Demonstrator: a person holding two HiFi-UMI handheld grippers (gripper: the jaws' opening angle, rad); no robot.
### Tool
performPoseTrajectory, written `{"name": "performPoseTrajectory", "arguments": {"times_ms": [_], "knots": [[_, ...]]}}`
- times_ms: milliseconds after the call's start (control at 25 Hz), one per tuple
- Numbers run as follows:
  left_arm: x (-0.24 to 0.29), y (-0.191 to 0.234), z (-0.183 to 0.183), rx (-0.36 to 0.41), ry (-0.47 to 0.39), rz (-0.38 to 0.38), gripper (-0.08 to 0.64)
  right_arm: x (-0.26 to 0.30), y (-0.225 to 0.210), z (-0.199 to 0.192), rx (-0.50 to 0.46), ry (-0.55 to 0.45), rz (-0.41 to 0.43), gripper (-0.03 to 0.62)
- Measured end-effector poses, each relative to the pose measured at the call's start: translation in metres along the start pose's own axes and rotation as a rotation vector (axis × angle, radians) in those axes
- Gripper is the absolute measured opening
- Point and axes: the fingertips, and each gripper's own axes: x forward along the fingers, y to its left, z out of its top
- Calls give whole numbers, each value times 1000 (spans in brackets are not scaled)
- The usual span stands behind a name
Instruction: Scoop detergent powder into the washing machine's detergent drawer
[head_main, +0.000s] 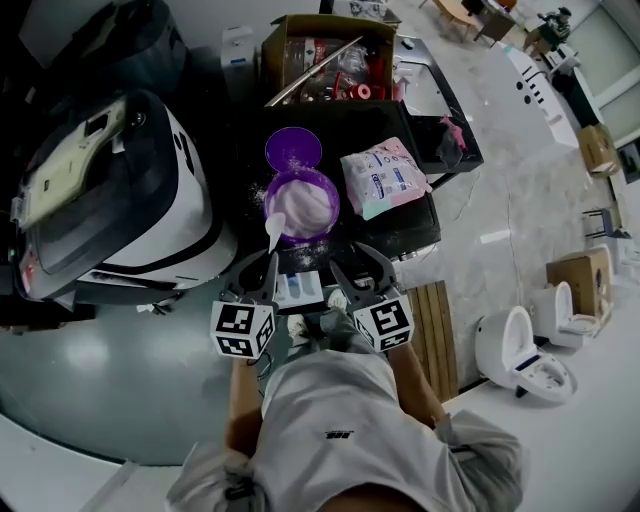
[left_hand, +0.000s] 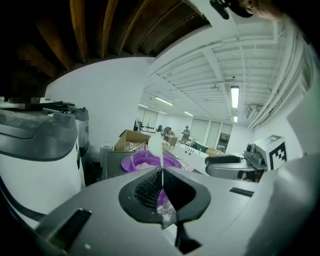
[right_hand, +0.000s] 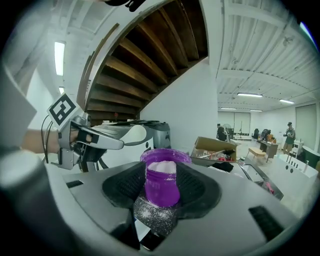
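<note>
Head view: purple tub (head_main: 333, 205) stands open on the black table (head_main: 400, 225), filled with white detergent powder (head_main: 300, 205). Its purple lid (head_main: 293, 150) lies flat just behind it, touching or nearly touching. Pink-and-white detergent pouch (head_main: 385, 178) lies just right of the tub. An open cardboard box (head_main: 285, 50) sits at the far end of the table, and the washing machine (head_main: 110, 190) is off to the left, lid down. Left gripper (head_main: 270, 262) is at the tub's near-left edge, holding a white scoop (head_main: 273, 232) with the bowl over the near rim. Right gripper (head_main: 350, 258) is beside it at the tub's near-right side. The white-and-blue detergent drawer (head_main: 298, 288) sits between the two grippers, close to the person and partly hidden by them. Spilled powder dusts the table around the tub.

Left gripper view: jaws are pinched together on the scoop's thin handle. The scoop is seen edge-on and stands upright, bowl end up. The tub is directly behind it, with the washing machine to the left and the right gripper to the right, at about the same depth.

Right gripper view: jaws are apart, with the tub centred in the gap at the tips and powder visible at its mouth. Pads run flush with the tub walls; can't resolve whether they actually touch. There's a powder-dusted surface between the jaws in front of the tub. The left gripper is at the left, its tip near the tub rim.
</note>
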Motion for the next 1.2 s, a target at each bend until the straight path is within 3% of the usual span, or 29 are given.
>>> {"name": "performPoseTrajectory", "arguments": {"times_ms": [200, 680, 1200], "knots": [[16, 5, 1, -11, 52, 35, 15, 14, -13, 1, 7, -4, 39, 186], [58, 18, 9, -59, 214, 203, 15, 54, -63, 15, -19, -14, 171, 186], [99, 21, 8, -39, 412, 264, 15, 86, -95, 18, -16, -13, 275, 186]]}}
